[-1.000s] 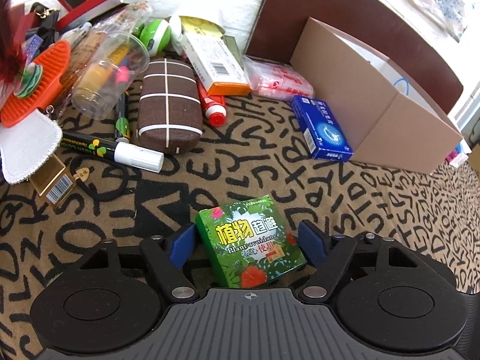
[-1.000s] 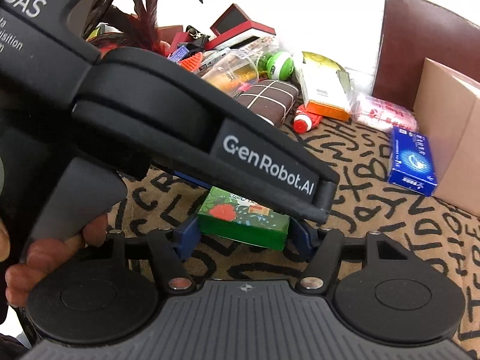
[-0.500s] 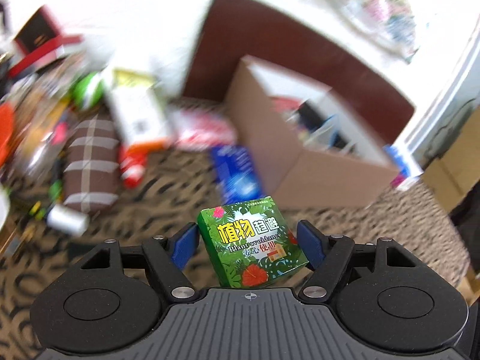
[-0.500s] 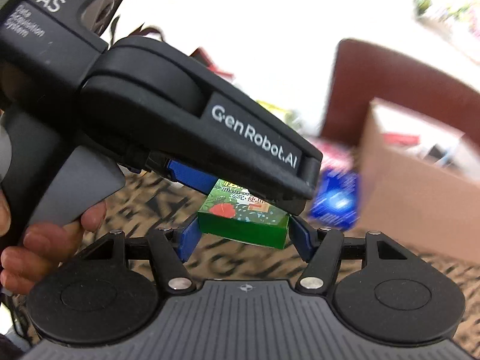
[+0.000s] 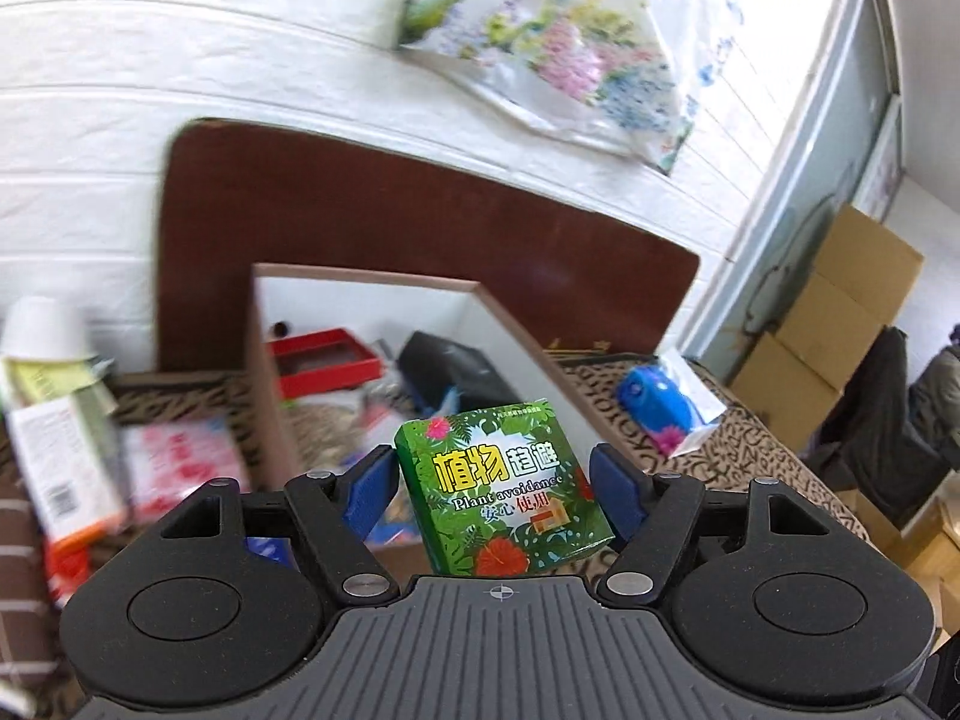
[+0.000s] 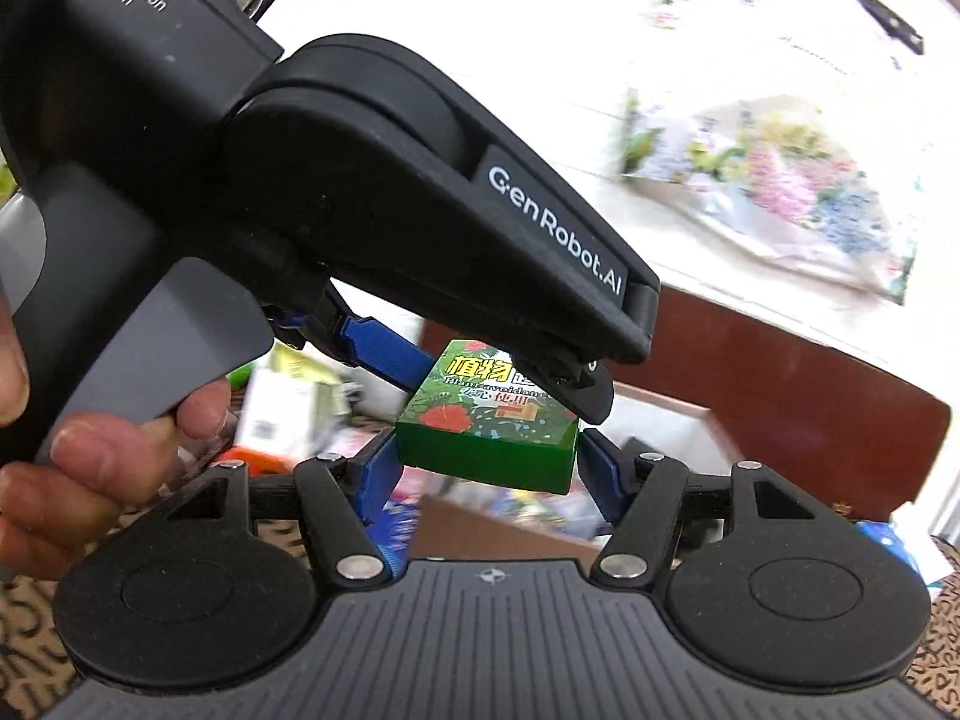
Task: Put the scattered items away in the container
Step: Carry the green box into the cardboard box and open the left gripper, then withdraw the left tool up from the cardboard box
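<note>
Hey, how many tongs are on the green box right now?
2. The left tongs grip the green box by its sides above the carton. The right tongs bracket its near edge and appear to grip it too.

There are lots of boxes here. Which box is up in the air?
The green box with flowers and yellow writing. Blue fingers of the left gripper flank it above the cardboard box; the rest lie down.

From my right wrist view the left gripper hides most of the cardboard box, and the items left of it are too blurred for me to identify.
</note>
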`<state>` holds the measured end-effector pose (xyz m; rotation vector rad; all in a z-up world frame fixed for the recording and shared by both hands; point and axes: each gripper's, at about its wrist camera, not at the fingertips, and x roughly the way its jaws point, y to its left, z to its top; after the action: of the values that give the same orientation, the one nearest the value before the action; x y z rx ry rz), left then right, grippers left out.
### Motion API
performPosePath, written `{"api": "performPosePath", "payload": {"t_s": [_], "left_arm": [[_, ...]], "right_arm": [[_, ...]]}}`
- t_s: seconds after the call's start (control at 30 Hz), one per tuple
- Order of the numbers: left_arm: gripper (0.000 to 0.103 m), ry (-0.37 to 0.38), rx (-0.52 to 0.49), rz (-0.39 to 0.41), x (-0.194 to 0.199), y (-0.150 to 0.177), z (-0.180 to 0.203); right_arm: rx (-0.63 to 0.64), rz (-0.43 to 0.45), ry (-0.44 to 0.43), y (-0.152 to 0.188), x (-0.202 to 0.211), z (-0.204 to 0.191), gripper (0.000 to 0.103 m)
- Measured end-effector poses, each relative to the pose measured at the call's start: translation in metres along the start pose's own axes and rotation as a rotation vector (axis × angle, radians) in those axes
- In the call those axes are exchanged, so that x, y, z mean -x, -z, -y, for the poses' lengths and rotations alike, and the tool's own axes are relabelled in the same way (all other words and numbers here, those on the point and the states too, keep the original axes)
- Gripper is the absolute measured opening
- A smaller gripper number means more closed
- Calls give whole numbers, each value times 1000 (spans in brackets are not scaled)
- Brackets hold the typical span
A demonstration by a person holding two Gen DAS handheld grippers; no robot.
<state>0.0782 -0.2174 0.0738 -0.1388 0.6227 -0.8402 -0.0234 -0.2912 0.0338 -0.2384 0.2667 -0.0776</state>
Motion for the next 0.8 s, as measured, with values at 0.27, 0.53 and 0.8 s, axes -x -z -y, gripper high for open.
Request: {"api": "performPosePath", "payload": {"t_s": [0.27, 0.53, 0.8], "left_arm": [[81, 70, -8, -50, -68, -15, 11], [81, 99, 5, -94, -118, -16, 6], [96, 106, 68, -122, -141, -19, -9]], "right_arm": [[-33, -44, 85, 8, -34, 42, 69], [-50, -93, 110, 22, -72, 70, 69], [-62, -130, 109, 35, -104, 80, 78]]}}
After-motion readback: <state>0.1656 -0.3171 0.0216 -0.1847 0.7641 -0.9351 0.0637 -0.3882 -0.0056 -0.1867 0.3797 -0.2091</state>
